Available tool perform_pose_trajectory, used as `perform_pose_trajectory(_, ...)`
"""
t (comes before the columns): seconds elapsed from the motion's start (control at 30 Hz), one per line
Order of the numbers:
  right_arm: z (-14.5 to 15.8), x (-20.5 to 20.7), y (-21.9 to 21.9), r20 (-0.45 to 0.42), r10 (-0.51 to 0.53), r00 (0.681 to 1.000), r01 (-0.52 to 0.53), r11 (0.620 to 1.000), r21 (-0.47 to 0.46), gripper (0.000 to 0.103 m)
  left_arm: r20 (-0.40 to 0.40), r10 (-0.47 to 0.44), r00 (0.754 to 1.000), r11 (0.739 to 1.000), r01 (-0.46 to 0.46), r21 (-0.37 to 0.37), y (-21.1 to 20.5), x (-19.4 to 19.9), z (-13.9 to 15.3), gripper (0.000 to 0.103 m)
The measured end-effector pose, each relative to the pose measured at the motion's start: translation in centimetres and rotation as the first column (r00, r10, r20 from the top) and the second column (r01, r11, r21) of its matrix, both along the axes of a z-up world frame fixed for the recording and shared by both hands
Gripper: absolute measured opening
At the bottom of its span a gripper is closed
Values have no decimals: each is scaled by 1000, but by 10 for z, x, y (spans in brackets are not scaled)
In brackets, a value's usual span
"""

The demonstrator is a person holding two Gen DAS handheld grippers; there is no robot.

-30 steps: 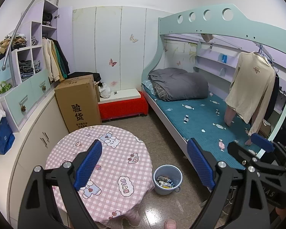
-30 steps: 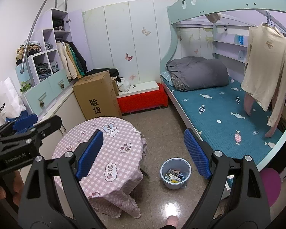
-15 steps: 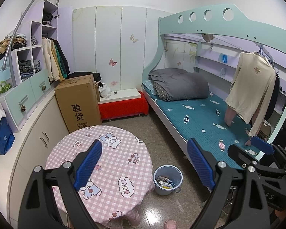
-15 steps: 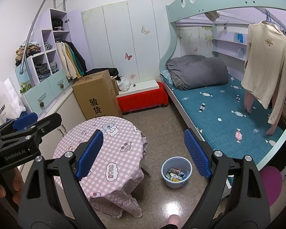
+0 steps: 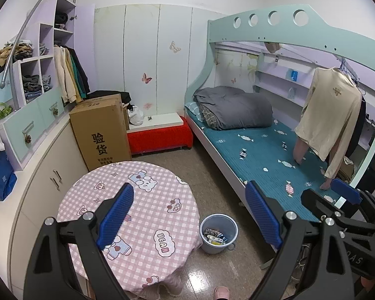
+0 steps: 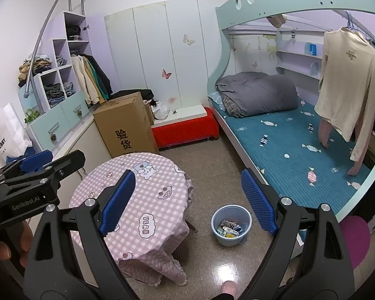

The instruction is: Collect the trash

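Insp. note, my read from the remote station. Trash (image 5: 215,236) lay in the blue bin (image 5: 218,233) on the floor, between the round worktop (image 5: 147,207) on the left and the bed (image 5: 262,155) on the right. Worktop cloth showed no litter; floor near the bin looked clean, as far as visible. Judgement: trash was already collected in the bin, though I couldn't tell whether anything remained out of view. Left gripper (image 5: 187,218) was spread wide, nothing btwn the pads, touching nothing. Right gripper (image 6: 187,200) likewise wide apart and empty. Both hung above worktop and bin.
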State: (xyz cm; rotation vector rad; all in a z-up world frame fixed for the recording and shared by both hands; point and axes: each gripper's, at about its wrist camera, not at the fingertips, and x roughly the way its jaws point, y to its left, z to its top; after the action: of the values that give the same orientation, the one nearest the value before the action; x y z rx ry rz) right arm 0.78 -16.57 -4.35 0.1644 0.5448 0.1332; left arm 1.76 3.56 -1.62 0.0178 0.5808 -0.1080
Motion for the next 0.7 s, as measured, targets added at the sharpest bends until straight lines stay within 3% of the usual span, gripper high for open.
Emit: perform_pose_trajectory(0.7, -7, 18, 19, -27, -6, 1000, 6, 1000, -8, 85, -19, -16, 1000, 1000, 16, -12, 7, 17, -11, 89)
